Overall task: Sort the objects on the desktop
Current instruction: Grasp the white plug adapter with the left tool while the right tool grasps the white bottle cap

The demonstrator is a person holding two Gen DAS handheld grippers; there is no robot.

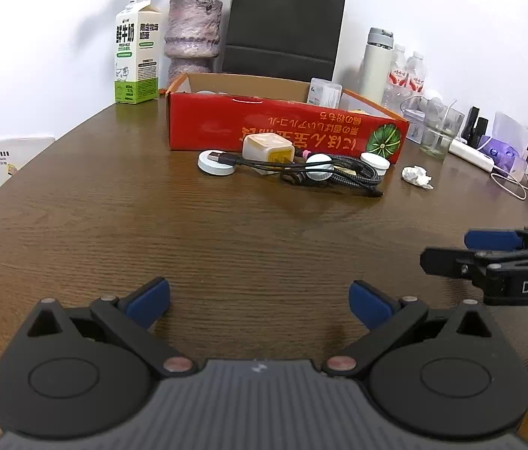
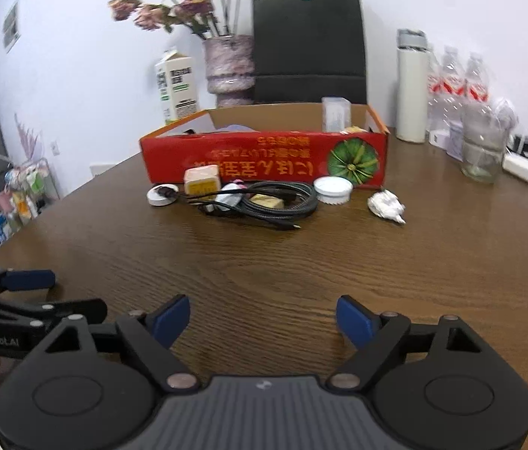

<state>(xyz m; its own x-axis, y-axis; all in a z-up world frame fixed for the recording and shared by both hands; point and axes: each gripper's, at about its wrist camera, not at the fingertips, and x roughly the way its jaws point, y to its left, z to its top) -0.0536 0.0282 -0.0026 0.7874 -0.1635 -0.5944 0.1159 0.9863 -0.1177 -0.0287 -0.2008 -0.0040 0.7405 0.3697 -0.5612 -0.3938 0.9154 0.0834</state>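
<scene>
Brown wooden table [image 1: 114,206]; both tongs, left [image 1: 259,302] and right [image 2: 263,318], stand apart and empty. Ahead, tangled cables [image 2: 278,202] drape small items before a red box [image 2: 264,157]. Lifting one could drag its neighbours.

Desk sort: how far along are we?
Partly done, at most: a few items already sit in the red box. Nothing in hand: left gripper and right gripper are open and empty. Left: cables, white pucks, yellow cube, crumpled tissue.

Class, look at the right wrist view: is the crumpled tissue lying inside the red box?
No, the crumpled tissue lies on the table outside the red box.
</scene>
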